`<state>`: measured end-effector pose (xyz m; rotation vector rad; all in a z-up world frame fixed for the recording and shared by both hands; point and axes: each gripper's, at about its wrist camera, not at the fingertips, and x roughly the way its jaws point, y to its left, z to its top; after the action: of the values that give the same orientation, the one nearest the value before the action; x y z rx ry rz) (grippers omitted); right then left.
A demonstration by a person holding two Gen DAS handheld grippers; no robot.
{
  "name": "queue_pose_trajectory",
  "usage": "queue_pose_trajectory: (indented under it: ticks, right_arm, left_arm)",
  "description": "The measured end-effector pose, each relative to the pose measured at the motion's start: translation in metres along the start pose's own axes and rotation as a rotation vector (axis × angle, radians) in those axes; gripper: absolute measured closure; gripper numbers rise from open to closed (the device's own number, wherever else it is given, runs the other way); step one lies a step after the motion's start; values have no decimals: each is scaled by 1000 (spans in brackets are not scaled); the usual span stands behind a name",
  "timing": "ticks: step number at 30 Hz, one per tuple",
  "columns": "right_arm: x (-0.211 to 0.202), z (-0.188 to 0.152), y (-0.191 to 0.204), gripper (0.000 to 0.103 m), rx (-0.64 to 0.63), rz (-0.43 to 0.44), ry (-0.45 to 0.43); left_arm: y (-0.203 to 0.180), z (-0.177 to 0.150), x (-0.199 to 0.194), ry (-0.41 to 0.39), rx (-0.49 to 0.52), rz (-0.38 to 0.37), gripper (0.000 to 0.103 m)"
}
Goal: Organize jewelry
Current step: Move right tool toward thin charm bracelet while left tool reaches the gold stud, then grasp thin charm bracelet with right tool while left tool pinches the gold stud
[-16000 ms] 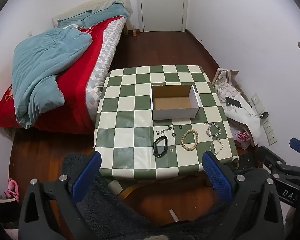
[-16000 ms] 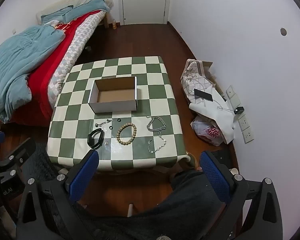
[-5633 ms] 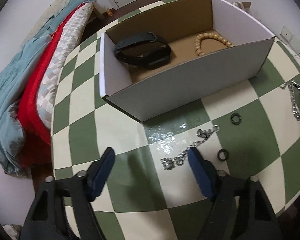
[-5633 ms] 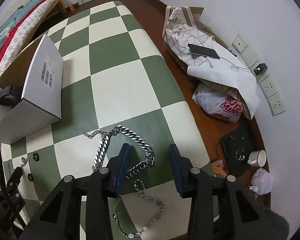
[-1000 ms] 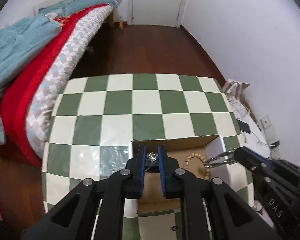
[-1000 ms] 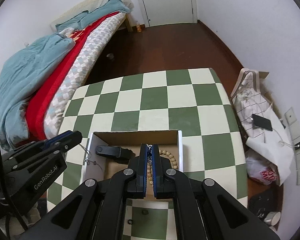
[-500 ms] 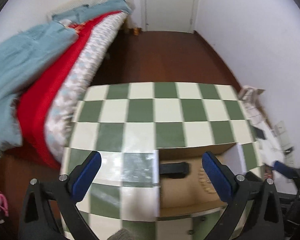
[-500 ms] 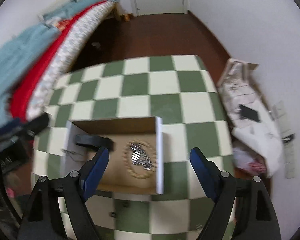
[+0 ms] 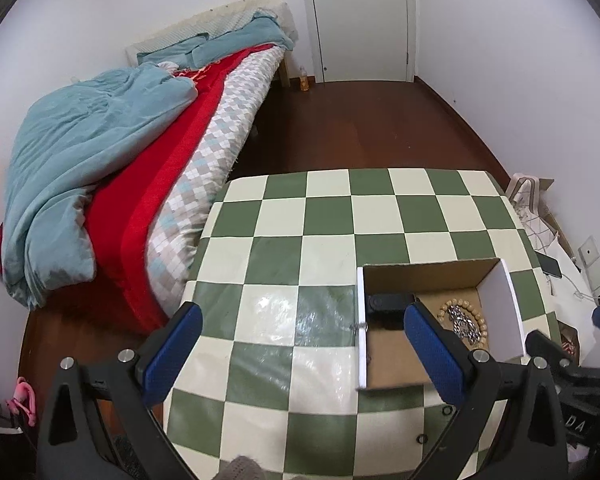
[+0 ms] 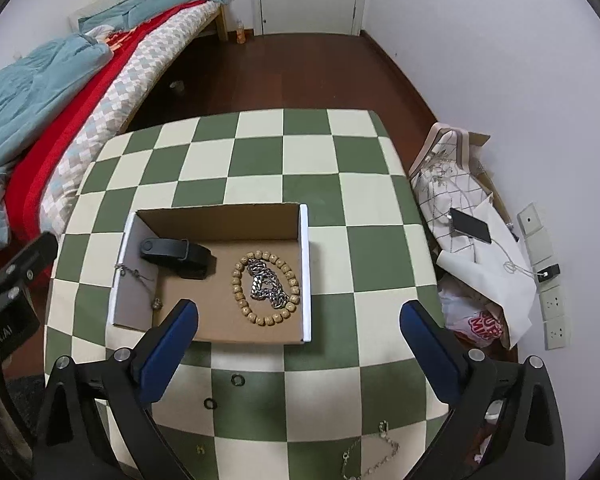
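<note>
Both tongs have just released. The left gripper (image 9: 300, 354) stands wide and empty. The right gripper (image 10: 298, 350) is opening its jaws, nothing between them. The thick chain (image 10: 266, 284) now lies inside the beads (image 10: 266, 288) in the box (image 10: 306, 272); the thin chain (image 10: 134, 276) hangs over its left wall. Two rings (image 10: 237, 380) and a necklace (image 10: 374, 454) remain on the table (image 10: 260, 152).
</note>
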<state>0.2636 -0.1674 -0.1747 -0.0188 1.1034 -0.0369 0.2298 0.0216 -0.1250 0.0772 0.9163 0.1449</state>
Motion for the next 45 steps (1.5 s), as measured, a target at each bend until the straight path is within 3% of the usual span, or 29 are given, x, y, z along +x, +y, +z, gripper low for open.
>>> queue_pose_trajectory:
  ticks: [15,22,26,32,38,39,45]
  right_arm:
    - [-102,-40,2,1,14,-4,-172]
    - [-119,-69,-14,1,73,59,-152]
    - [-98,-94,-42,1,138,32,-78]
    - [-42,-132,-91,1,243,-21,72]
    - [17,-170,-110,17,288,-46,218]
    - [26,-175,-112,21,293,-50,240]
    - [52,-185,-118,30,319,-81,278]
  left_arm:
    - [10,-28,-85,-112,-8,-5,0]
    - [9,-48,-96,-115,3,0,0]
    - [-4,-70,-76,-48,50,20,0]
    - [-29,-117,-32,114,94,-6,0]
    - [-55,-158,10,258,152,-46,1]
    - [-60,-164,16,275,163,-42,6]
    - [-81,-179,26,303,226,-46,15]
